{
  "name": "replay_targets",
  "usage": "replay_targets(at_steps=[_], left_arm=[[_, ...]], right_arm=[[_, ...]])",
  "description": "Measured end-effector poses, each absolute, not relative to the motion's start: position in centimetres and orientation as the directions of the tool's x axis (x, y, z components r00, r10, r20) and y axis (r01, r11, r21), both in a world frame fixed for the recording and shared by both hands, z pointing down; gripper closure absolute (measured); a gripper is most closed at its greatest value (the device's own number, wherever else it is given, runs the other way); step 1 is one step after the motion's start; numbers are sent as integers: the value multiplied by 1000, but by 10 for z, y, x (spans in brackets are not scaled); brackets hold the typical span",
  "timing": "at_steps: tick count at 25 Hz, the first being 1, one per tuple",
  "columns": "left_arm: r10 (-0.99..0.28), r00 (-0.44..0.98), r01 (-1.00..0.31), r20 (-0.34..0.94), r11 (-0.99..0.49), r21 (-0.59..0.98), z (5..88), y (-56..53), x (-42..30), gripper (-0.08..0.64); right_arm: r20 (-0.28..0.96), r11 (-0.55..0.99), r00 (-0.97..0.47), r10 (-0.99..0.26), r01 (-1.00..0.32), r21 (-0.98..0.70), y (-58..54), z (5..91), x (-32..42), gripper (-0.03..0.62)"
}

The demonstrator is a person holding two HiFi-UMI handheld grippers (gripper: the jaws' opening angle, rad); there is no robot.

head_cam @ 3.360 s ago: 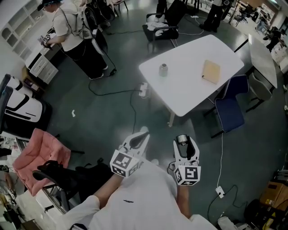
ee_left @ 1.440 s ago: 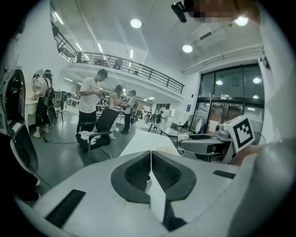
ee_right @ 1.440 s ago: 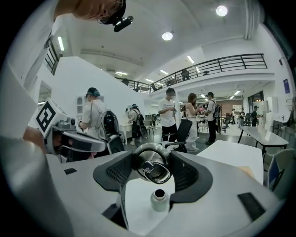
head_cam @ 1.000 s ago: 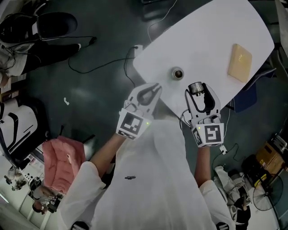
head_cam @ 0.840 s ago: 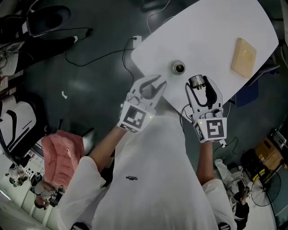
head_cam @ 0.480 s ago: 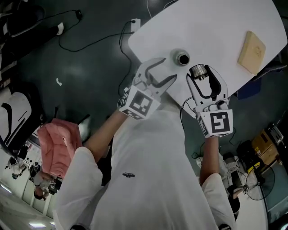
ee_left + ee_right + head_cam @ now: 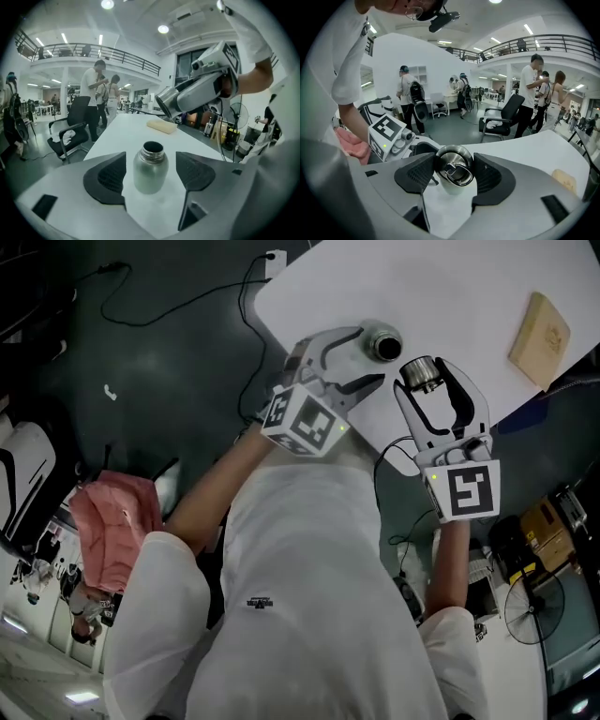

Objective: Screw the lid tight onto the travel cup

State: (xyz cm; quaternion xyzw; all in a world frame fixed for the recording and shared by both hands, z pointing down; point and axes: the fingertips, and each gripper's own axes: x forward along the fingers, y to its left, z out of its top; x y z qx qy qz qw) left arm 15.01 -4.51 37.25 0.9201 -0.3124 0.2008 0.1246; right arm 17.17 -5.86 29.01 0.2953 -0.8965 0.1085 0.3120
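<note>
**While the small brushed-steel travel cup stands uncapped, the round steel ring-handled lid hangs near it**

Since its jaws have just been opening, the left gripper now straddles the travel cup on the white table, pads clear of both sides. It should clench low on the body first. The right gripper has the lid clamped between its pads, well placed for the next move: centre it level over the threads before any turn, or it may cross-thread. The cup's mouth is open and dark inside, so its contents can't be made out.
</note>
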Motion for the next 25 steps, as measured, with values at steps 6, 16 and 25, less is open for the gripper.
replay_targets(at_steps=[6, 16, 25], left_arm=[[-510, 743, -580, 434, -813, 38, 394, -54, 166, 241], [-501, 793, -544, 347, -838, 33, 407, -63, 181, 232], [-505, 819, -532, 272, -847, 29, 407, -62, 180, 229]], right_arm=[[694, 848, -613, -379, -529, -4, -57, 307, 169, 341], [747, 896, -599, -288, -443, -10, -60, 333, 166, 341], [811, 950, -553, -193, -311, 14, -52, 344, 163, 341]])
